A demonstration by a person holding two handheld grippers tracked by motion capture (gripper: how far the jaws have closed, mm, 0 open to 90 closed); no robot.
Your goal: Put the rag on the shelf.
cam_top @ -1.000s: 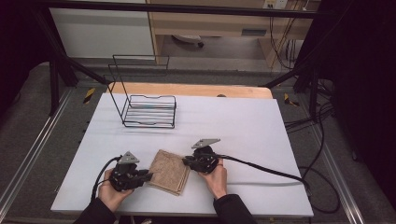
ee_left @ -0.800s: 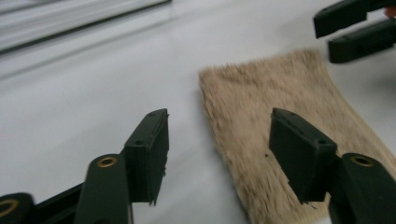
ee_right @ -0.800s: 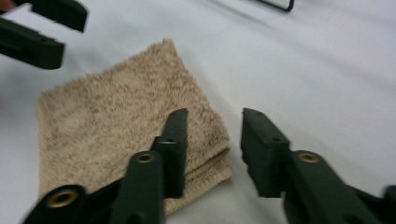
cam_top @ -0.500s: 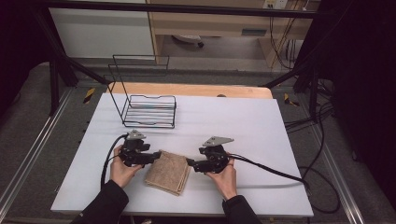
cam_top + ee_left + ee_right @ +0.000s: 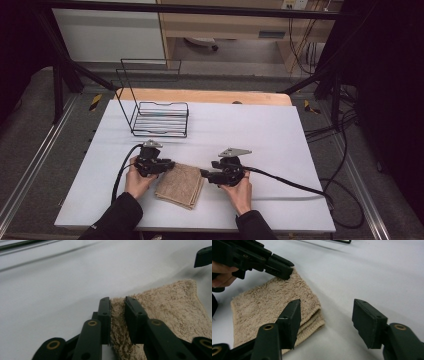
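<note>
A folded tan towel [image 5: 180, 185] lies on the white table [image 5: 260, 130] near its front edge. My left gripper [image 5: 172, 165] is at the towel's far left corner. In the left gripper view its jaws [image 5: 117, 302] have just been closing and now pinch a ridge of towel [image 5: 170, 305] between the pads. My right gripper [image 5: 202, 173] sits low at the towel's right side. Its jaws [image 5: 327, 312] have just been closing a little but still stand wide apart over bare table. The towel's folded corner [image 5: 267, 305] lies beside its left jaw. The left gripper [image 5: 284, 271] shows farther off on the towel's corner.
A black wire rack [image 5: 160, 117] stands at the table's back left. A wooden board [image 5: 210, 96] runs along the far edge. Black cables [image 5: 290, 182] trail from both grippers, the right one across the table to the right. The table's front edge is close below the hands.
My left gripper moved from the towel's left side to its far left corner, and its jaws went from wide apart to pinching the cloth. The right gripper stayed close to the towel's right edge.
</note>
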